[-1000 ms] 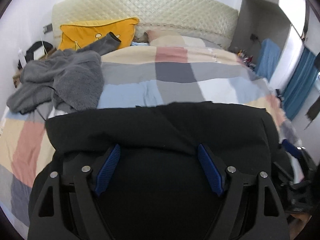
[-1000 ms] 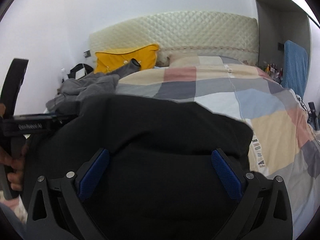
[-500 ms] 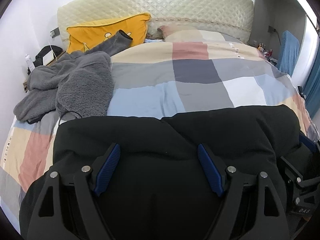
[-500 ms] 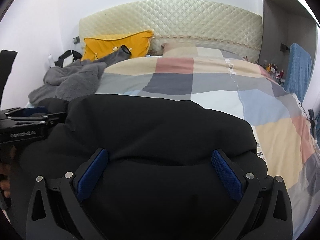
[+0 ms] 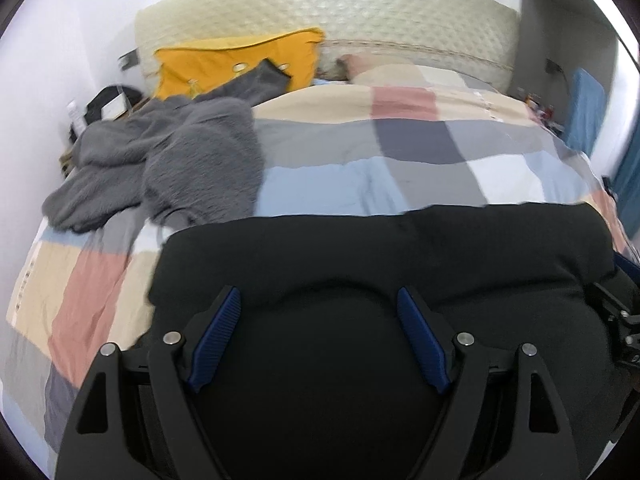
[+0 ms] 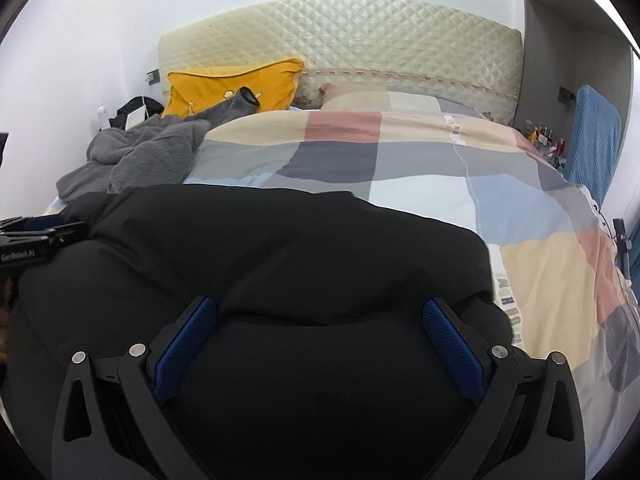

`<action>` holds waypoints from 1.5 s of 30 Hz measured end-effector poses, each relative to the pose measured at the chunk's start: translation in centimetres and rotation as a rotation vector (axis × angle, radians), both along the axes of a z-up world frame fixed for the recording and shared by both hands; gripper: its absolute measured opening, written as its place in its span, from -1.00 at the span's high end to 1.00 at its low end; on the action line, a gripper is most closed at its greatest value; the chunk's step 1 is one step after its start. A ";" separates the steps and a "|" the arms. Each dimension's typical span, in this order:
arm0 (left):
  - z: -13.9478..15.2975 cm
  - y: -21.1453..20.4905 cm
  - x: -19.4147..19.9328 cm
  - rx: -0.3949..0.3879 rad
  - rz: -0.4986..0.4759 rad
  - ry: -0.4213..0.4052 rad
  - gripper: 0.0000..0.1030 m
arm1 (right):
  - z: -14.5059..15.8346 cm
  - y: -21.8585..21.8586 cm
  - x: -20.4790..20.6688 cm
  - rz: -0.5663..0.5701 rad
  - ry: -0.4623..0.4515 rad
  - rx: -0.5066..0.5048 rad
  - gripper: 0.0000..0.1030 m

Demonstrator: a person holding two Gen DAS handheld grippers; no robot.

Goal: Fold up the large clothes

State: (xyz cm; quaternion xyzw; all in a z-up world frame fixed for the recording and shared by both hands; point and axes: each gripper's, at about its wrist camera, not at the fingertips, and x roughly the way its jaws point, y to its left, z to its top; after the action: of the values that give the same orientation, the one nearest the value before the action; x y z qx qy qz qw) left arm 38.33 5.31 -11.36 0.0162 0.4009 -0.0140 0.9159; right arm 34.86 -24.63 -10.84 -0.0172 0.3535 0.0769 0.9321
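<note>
A large black padded garment point(image 5: 384, 256) lies bunched at the near end of the checked bed point(image 5: 360, 168). It also fills the lower part of the right wrist view point(image 6: 280, 264). My left gripper point(image 5: 320, 304) has its jaws spread wide with a thick bulge of the black garment between the blue pads. My right gripper point(image 6: 320, 316) stands the same way, jaws wide around a bulge of the garment. The right gripper's body shows at the right edge of the left wrist view point(image 5: 616, 312). The left gripper's body shows at the left edge of the right wrist view point(image 6: 36, 240).
A grey fleece garment point(image 5: 172, 164) lies crumpled on the bed's left side, also in the right wrist view point(image 6: 148, 156). A yellow pillow point(image 5: 236, 60) leans on the quilted headboard point(image 5: 360, 12). A blue cloth point(image 6: 592, 140) hangs at the right by a shelf of small bottles.
Both grippers and the black garment have moved forward over the bed. The garment's far edge sits further up the quilt and the grey fleece looks closer. The jaws keep the same width.
</note>
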 end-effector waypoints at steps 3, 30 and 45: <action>-0.3 1.4 0.1 0.003 0.037 0.007 -0.57 | -0.2 -1.3 -0.3 -0.006 0.003 0.024 -0.99; 15.2 -2.1 -13.6 -0.113 -0.122 -0.205 -0.66 | 18.7 -3.8 -16.9 -0.124 -0.319 0.088 -1.00; 23.2 -2.5 -26.7 -0.108 -0.229 -0.353 -0.99 | 27.9 0.0 -30.5 -0.055 -0.526 0.137 -1.00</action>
State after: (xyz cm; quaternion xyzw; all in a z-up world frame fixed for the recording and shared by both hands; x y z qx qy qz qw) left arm 11.66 2.83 11.79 0.0147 0.2285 -0.1366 0.9638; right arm 4.40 -24.64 17.01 0.0364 0.0934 0.0680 0.9926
